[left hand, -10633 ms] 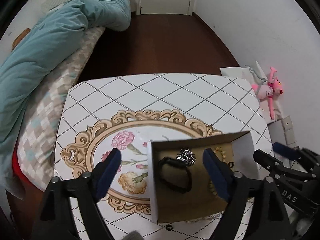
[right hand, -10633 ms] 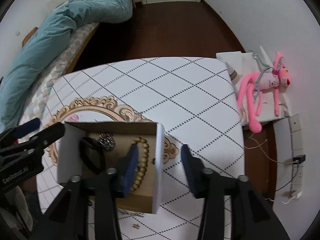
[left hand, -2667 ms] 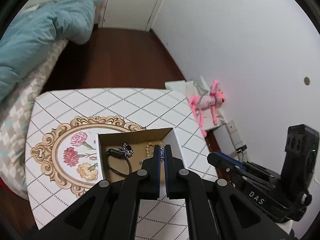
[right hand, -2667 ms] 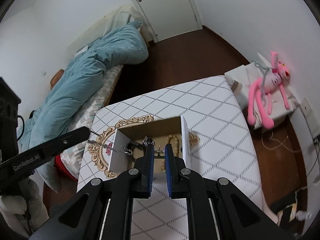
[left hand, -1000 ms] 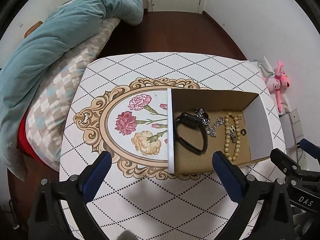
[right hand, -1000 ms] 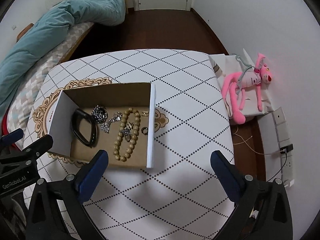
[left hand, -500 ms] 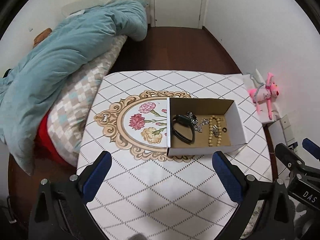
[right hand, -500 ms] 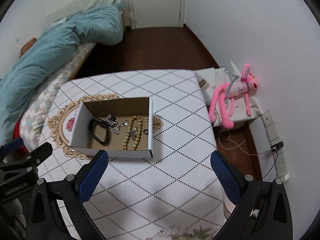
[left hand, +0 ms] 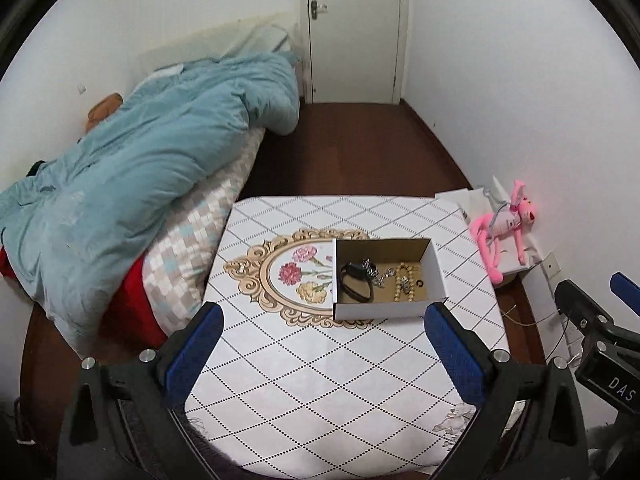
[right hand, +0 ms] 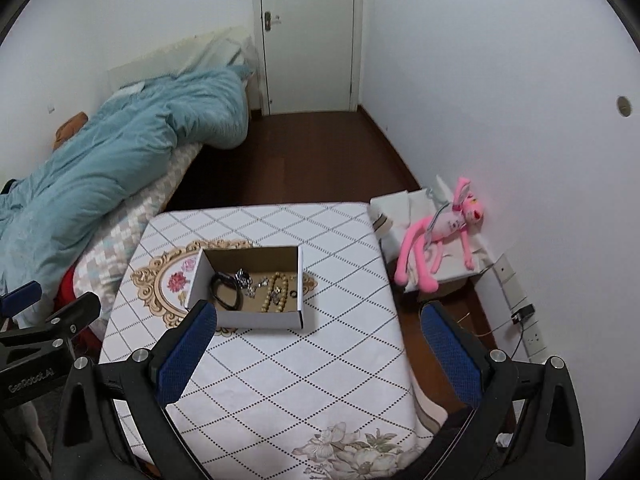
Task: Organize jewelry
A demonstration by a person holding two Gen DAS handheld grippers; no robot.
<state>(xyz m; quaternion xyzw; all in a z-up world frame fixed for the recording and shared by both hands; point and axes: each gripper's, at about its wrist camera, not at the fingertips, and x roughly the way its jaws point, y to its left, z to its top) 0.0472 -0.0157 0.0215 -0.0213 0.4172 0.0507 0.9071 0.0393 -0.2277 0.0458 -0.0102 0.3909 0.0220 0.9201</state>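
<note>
Far left: a bed (left hand: 192,240) with a rumpled teal duvet (left hand: 140,168), soft and heavy-folded, over a checked pastel sheet. Left claw (left hand: 320,354): jaws wide apart, holding nothing, raised well above the near edge of the surface (left hand: 320,392); blue textured pads on black plastic arms. The surface is a square top with rounded corners under a smooth white cloth printed with a dotted diamond grid and a gilt oval scroll frame around flowers. On it, overlapping the right part of the oval, sits the cardboard box (left hand: 380,311): shallow, rectangular, open-topped, white outside, brown inside. Contents, left to right: black band (left hand: 354,283), a matte loop lying flat; silver chain (left hand: 376,271), tangled and shiny; beaded bracelet (left hand: 402,286), round tan beads, with a small metal piece resting across it; small dark ring (left hand: 419,282) beside the beads. All items lie inside the box; no loose pieces visible on the cloth, though small ones might escape these views. Right claw (right hand: 316,350): jaws likewise spread wide, empty, well back from the box. Judgement: the gathering step looks finished and both claws stand clear, so the task appears at or near its end. If anything remains, it would be untangling the chain from the band and beads, which calls for a fine pinch on thin links that will slip and snag. Far right, on the floor by the wall: a pink plush toy (right hand: 444,236), long-limbed and limp, lying on a white carton.
</note>
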